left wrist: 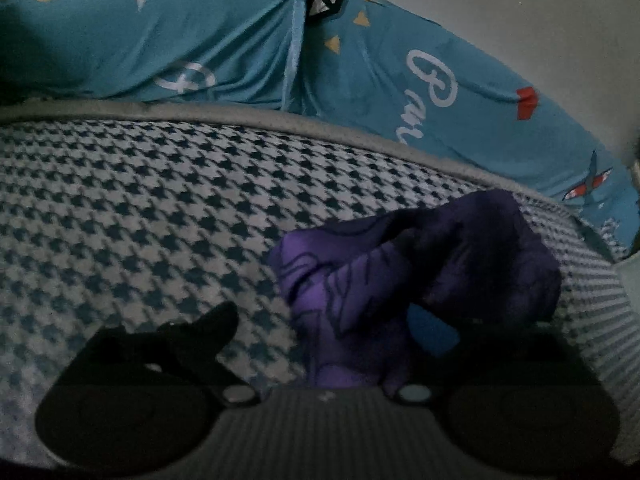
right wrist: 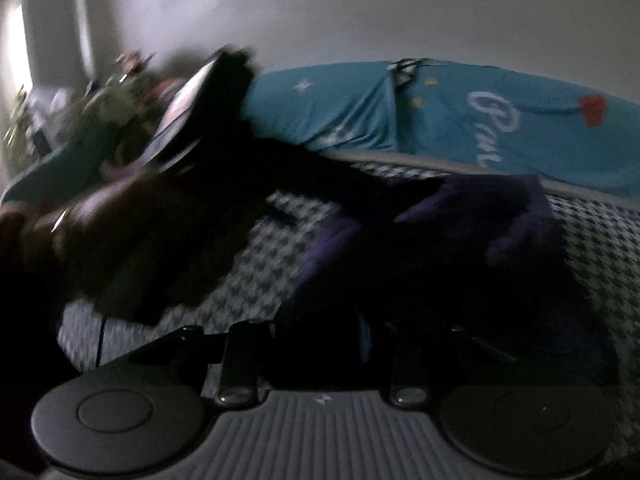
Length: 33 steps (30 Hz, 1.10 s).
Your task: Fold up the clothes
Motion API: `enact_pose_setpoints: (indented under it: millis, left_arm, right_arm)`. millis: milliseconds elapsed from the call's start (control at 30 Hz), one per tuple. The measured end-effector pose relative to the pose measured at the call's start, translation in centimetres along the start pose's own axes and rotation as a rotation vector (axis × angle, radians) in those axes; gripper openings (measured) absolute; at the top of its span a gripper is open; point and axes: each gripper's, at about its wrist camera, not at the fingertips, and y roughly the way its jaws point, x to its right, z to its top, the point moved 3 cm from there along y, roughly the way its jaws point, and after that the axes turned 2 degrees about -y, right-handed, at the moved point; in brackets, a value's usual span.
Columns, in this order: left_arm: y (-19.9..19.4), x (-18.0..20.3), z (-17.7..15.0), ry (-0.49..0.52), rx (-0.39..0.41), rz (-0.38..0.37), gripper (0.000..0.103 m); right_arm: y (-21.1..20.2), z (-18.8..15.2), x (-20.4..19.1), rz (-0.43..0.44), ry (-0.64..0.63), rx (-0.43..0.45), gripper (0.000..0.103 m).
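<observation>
A purple garment (left wrist: 420,264) with dark line drawings lies crumpled on a blue-and-white houndstooth blanket (left wrist: 140,208). My left gripper (left wrist: 328,322) is open. Its left finger (left wrist: 212,328) rests on the blanket, and the cloth drapes over the right finger, where only a blue pad (left wrist: 432,330) shows. In the blurred, dim right wrist view the same garment (right wrist: 480,216) is bunched over and between the fingers of my right gripper (right wrist: 320,336), which stand apart. A person's hand (right wrist: 100,208) holding the dark left gripper reaches in from the left.
A teal sheet (left wrist: 240,48) with white stars and script lettering rises behind the blanket's grey border (left wrist: 280,116). Above it is a pale wall (right wrist: 360,12). A cluttered surface (right wrist: 100,96) shows at the far left of the right wrist view.
</observation>
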Motion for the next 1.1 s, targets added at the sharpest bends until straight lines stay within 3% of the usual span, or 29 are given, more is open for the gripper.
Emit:
enact_pose_setpoints:
  millis: [333,800,1100]
  left_arm:
    - [-2.2,0.2,-2.2,0.021,0.006,0.093,0.101]
    - [-4.6,0.7,-6.8,0.015,-0.01,0.197,0.103]
    - [-4.9,1.6,-8.5,0.026,-0.013,0.222,0.103]
  right_arm:
    - [0.5,0.8,2.9,-0.176,0.162,-0.006,0.032]
    - [0.6,0.5,6.1,-0.347,0.32,-0.035,0.038]
    - [1.1,0.6,6.2,-0.379,0.328,-0.051,0.041]
